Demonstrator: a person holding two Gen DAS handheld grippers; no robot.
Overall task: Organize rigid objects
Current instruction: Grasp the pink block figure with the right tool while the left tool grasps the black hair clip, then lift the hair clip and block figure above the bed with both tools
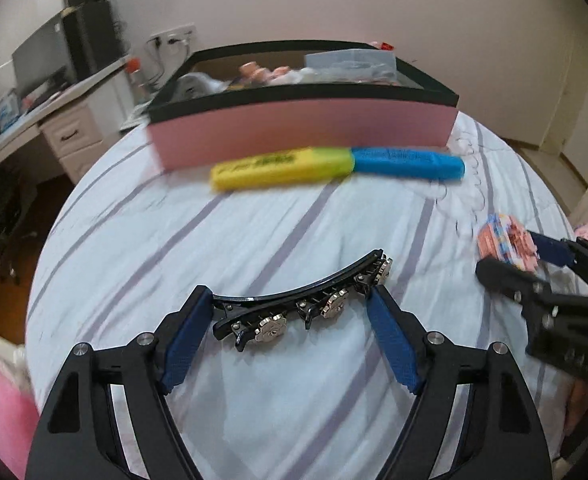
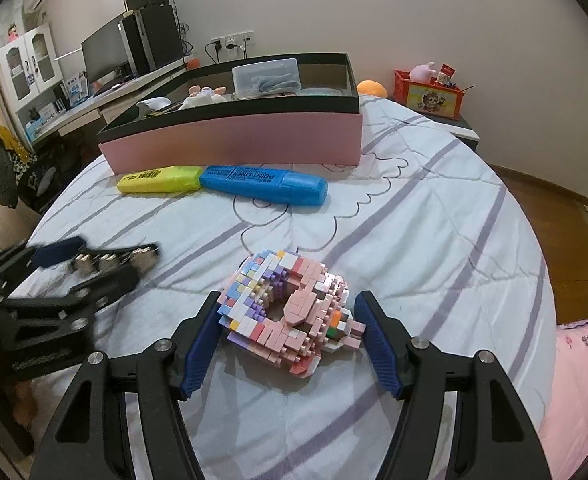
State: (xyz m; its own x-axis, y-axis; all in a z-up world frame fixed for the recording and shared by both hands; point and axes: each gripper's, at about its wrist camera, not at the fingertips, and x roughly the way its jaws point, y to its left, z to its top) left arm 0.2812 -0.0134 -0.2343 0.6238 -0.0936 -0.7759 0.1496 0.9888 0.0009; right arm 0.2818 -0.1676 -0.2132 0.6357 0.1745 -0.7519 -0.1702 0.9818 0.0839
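Jaws of both grippers gape: left (image 1: 289,300) flanks the hair clip (image 1: 306,304), right (image 2: 287,300) the brick model (image 2: 289,312).

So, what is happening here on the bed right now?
A person holds a gripper in each hand and is tidying loose things on the bed. The left gripper is open, its fingers on either side of a black hair clip. The right gripper is open around a pastel brick model. Neither looks clamped yet. Two highlighters, yellow and blue, lie before the pink box, which already holds several items.
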